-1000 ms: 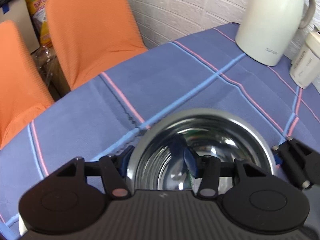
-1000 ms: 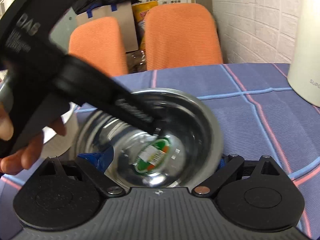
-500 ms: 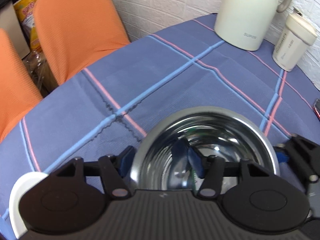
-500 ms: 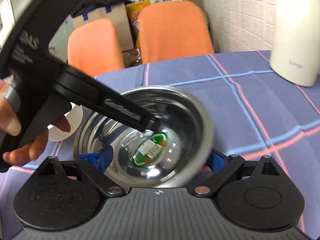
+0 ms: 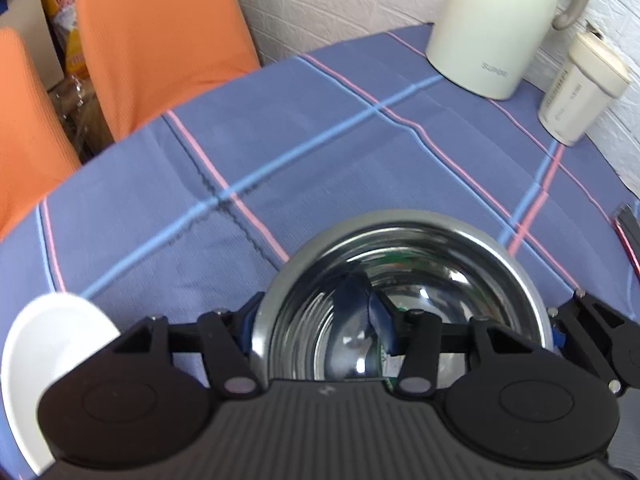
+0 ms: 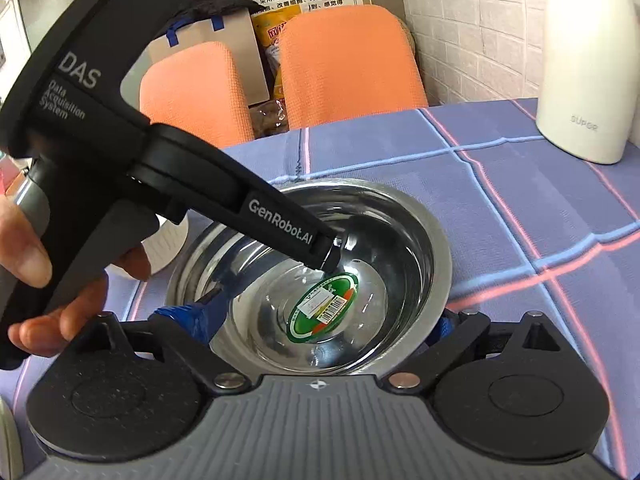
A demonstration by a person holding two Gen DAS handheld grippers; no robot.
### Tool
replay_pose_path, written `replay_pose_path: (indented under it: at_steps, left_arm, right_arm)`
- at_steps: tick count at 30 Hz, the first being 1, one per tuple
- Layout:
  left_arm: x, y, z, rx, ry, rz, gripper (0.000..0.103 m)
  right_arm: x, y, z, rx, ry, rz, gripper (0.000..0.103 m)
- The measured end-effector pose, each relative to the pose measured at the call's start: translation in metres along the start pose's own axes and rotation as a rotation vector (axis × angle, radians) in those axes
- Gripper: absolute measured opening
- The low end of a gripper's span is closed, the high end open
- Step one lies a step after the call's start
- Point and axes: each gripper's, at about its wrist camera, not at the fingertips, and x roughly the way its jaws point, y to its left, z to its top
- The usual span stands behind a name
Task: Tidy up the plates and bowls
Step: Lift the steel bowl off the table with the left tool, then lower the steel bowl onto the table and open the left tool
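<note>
The steel bowl (image 5: 404, 296) is sitting low in the centre of the left wrist view, above the blue checked tabletop (image 5: 320, 152). The left gripper (image 5: 316, 332) is pinching the bowl's near wall, one blue finger (image 5: 380, 320) inside and the other outside the rim at left. In the right wrist view the bowl (image 6: 312, 280) is filling the middle of the frame, with a green label (image 6: 324, 306) on its bottom. The right gripper (image 6: 320, 332) is spread wide around the bowl, its blue pads showing at lower left and lower right of the rim; whether they are pressing the steel I cannot tell. A person's hand (image 6: 36, 272) is gripping the left tool's handle at the left edge.

Compared with a second ago, the white dish (image 5: 52, 364) has been coming into the lower left of the left wrist view, and the cream jug (image 5: 496, 24) and the small cream canister (image 5: 580, 92) have been sliding further into frame at upper right. In the right wrist view the bowl now shows sharper and less tilted.
</note>
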Motion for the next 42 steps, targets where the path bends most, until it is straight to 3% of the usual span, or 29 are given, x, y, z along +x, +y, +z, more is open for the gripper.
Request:
replay_pose_path:
  at_steps: [6,15,22,27,33,38,41,42]
  left_arm:
    - [-0.032,-0.02,-0.036,0.004,-0.009,0.01,0.051]
    - [-0.094,-0.044,-0.147,0.007,-0.056,0.07,0.054]
    - [-0.11,-0.047,-0.203,-0.022,-0.09,0.093,0.055]
    - [-0.103,-0.044,-0.215,-0.064,-0.094,0.082,0.056]
    - [-0.102,-0.052,-0.222,-0.026,-0.126,0.113,0.074]
    - [-0.14,-0.033,-0.229,-0.072,-0.242,0.144,0.08]
    - [-0.161,-0.019,-0.233,-0.1,-0.299,0.208,0.084]
    - [-0.165,-0.015,-0.235,-0.104,-0.308,0.233,0.091]
  right_arm:
    - [-0.037,0.022,-0.027,-0.016,-0.005,-0.008,0.086]
    - [-0.095,0.065,-0.095,-0.015,-0.007,0.062,0.087]
    - [-0.109,0.081,-0.119,-0.018,0.016,0.088,0.087]
    - [-0.104,0.08,-0.123,-0.019,0.04,0.088,0.087]
    - [-0.11,0.078,-0.131,-0.04,0.057,0.122,0.085]
    - [-0.143,0.046,-0.12,0.036,-0.043,0.097,0.085]
    - [-0.154,0.03,-0.111,0.088,-0.099,0.055,0.086]
    - [-0.155,0.026,-0.109,0.097,-0.106,0.041,0.086]
